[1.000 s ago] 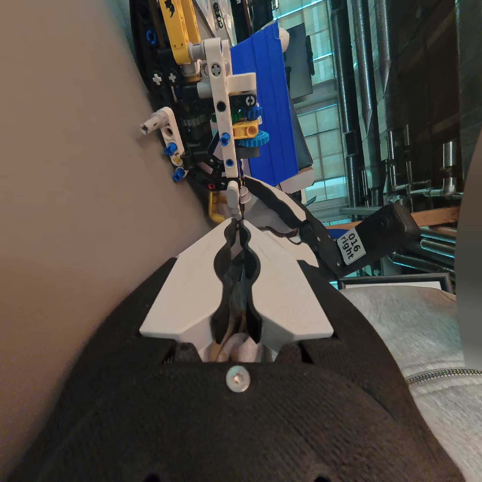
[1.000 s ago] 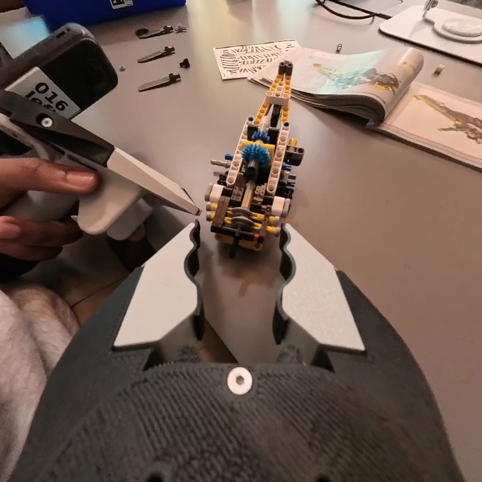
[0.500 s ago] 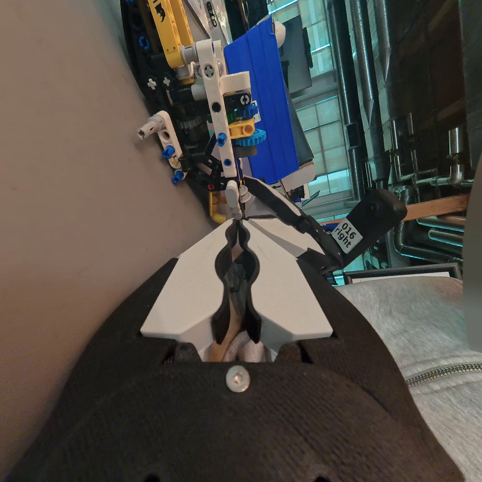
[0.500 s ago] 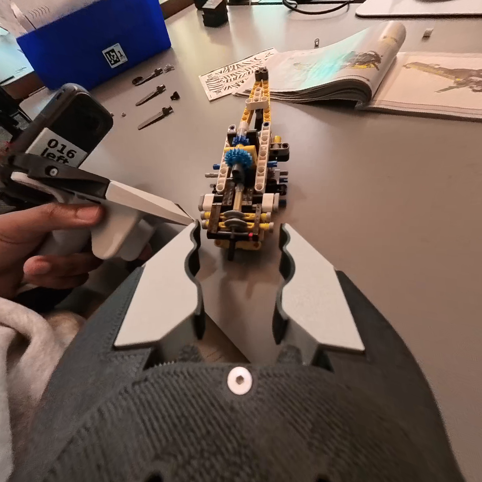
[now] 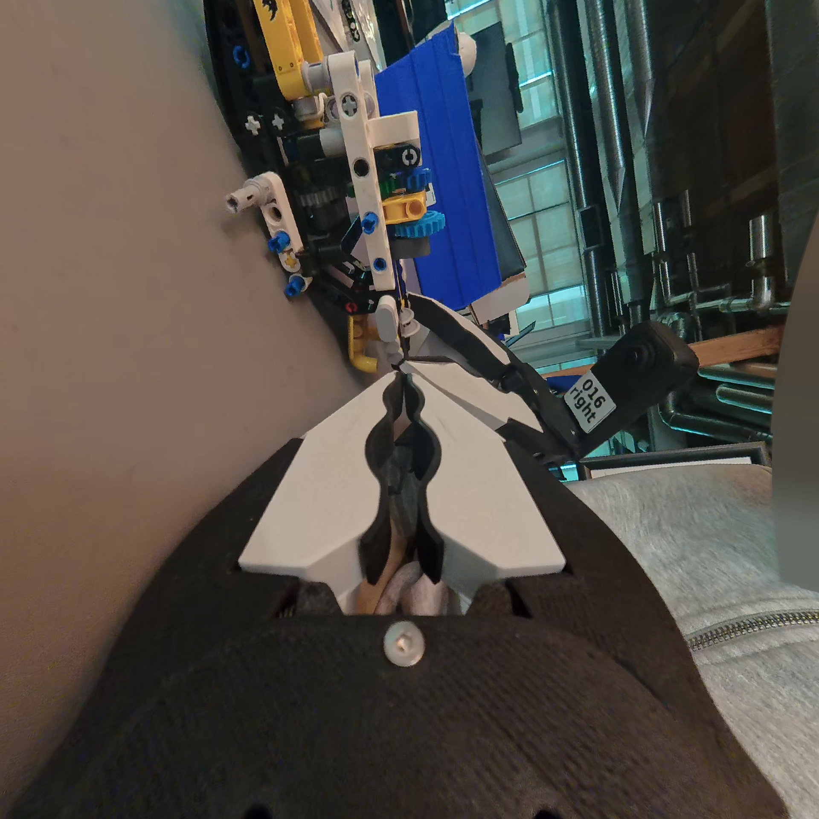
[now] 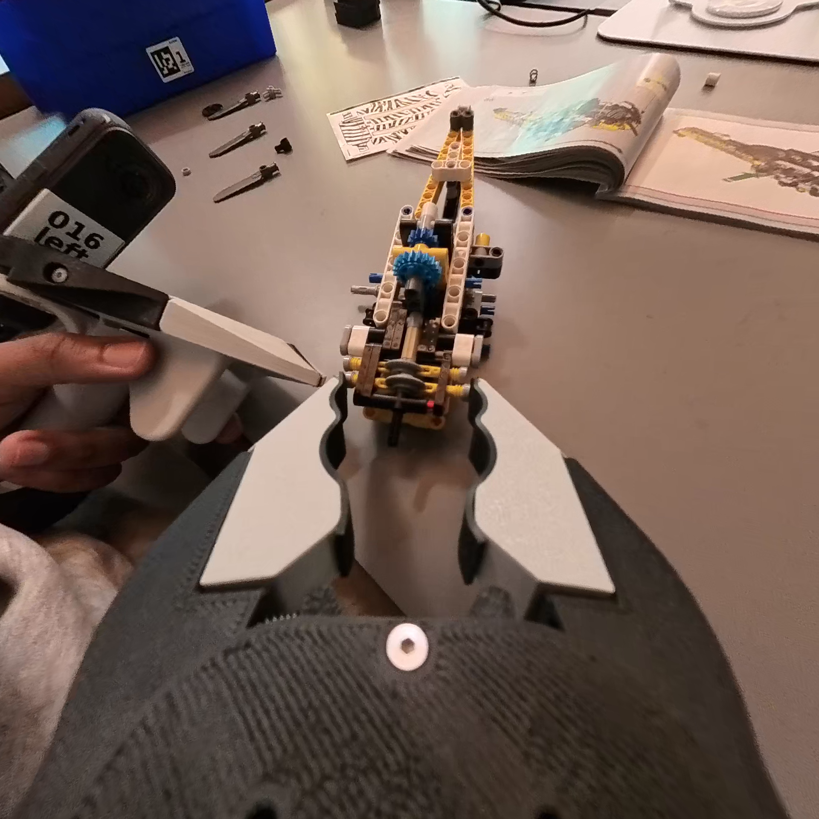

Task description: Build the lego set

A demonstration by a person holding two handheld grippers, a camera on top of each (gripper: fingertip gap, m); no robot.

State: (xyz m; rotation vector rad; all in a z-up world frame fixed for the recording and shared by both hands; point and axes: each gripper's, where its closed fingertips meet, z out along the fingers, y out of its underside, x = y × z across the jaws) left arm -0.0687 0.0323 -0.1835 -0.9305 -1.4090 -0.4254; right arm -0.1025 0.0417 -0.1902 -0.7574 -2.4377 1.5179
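The Lego model (image 6: 425, 310), a long yellow, white and black frame with blue gears, lies on the grey table (image 6: 620, 354), pointing away from me. My right gripper (image 6: 407, 390) is open, with the model's near end between its fingertips and not clamped. My left gripper (image 6: 315, 376) is shut, and its tip sits just left of the right gripper's left fingertip (image 6: 337, 390). In the left wrist view the left gripper (image 5: 401, 376) is shut right at the model's (image 5: 363, 186) near end. Whether it pinches anything I cannot tell.
An open instruction booklet (image 6: 620, 133) and a striped sticker sheet (image 6: 390, 115) lie beyond the model. A blue box (image 6: 111, 44) stands at the far left, with several small black blade-shaped parts (image 6: 239, 142) in front of it. A hand (image 6: 66, 368) holds the left gripper.
My right gripper has moved forward, so the model's near end now lies between its open fingertips. The left gripper stays shut beside that end.
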